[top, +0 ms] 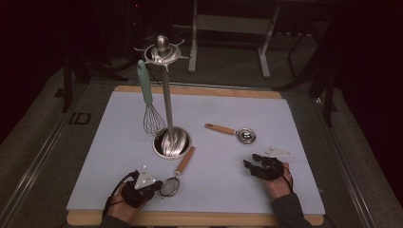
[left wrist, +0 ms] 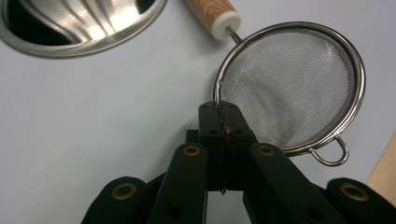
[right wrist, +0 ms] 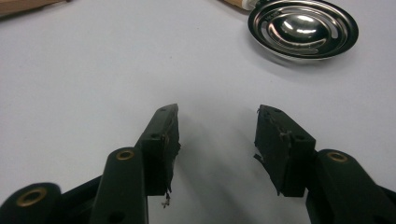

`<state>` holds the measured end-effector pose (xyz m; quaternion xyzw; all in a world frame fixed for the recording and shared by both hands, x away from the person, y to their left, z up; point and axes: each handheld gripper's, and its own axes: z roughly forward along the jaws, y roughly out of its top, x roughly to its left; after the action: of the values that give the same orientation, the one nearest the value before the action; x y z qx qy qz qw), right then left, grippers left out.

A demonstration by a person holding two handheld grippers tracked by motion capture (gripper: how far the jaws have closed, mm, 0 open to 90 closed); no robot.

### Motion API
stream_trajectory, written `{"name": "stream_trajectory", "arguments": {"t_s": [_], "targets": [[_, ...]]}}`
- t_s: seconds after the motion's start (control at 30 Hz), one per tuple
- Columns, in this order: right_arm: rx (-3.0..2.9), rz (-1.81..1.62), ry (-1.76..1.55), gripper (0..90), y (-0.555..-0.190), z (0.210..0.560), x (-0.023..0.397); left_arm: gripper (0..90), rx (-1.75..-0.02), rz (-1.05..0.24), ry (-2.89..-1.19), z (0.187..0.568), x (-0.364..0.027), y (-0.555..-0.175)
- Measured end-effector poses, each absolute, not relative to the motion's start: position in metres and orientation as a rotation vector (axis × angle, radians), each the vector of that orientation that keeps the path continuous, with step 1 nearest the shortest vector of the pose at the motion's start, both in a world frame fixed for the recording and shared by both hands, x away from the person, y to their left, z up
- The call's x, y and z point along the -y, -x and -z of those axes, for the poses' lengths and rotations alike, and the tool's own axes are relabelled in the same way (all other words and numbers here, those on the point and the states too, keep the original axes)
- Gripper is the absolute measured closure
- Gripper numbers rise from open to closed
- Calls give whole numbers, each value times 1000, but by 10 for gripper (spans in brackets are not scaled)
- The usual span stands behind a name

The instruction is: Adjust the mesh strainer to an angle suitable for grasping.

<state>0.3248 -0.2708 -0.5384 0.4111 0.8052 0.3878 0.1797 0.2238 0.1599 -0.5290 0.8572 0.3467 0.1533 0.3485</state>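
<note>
A: Left gripper (left wrist: pixel 223 122)?
B: Clamping together on the steel rim of the round wire-mesh strainer with wooden handle (left wrist: pixel 289 88), lying on the white-covered counter (top: pixel 223 161) just beside the shiny steel stand base (left wrist: pixel 79 25).
A: Right gripper (right wrist: pixel 217 128)?
B: Standing apart, gripping nothing, resting near the slotted steel spoon (right wrist: pixel 303 28).

In the left gripper view, the strainer's (left wrist: pixel 289 88) wooden handle (left wrist: pixel 210 11) and the steel base (left wrist: pixel 79 28) run past the top edge.

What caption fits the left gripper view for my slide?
Left gripper shut on the rim of the wooden-handled mesh strainer, beside the utensil stand's steel base.
</note>
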Motion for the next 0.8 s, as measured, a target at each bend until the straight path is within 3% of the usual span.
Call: {"name": "stream_trajectory", "arguments": {"t_s": [0.8], "targets": [[-2277,-1096,-1161,493,-325,538,271,894,-791,-329,-2252,531,-126,-227]]}}
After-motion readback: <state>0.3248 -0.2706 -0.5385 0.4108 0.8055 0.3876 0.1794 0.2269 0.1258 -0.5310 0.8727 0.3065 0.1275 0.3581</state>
